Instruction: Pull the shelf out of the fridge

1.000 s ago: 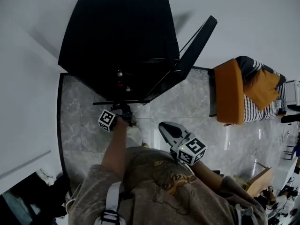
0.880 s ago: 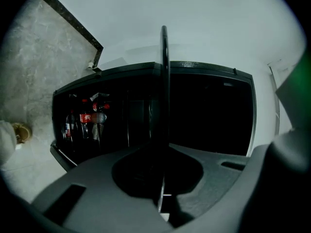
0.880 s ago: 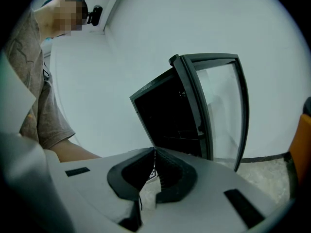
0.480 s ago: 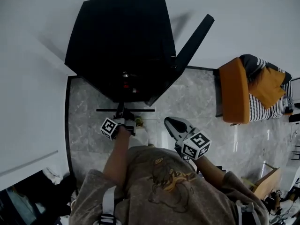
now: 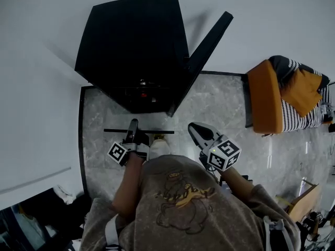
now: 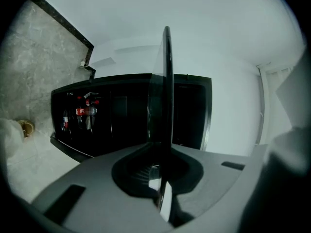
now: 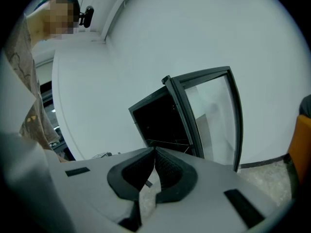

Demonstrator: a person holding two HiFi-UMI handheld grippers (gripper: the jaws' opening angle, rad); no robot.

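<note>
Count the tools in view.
2. The left tool, shut on the shelf, is before the fridge; the right tool, shut and empty, is right of it.

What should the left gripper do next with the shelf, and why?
Probably lower the shelf and set it down on the floor. The left gripper is clamped on its edge, and the shelf looks fully clear of the fridge, so more pulling seems unneeded.
</note>
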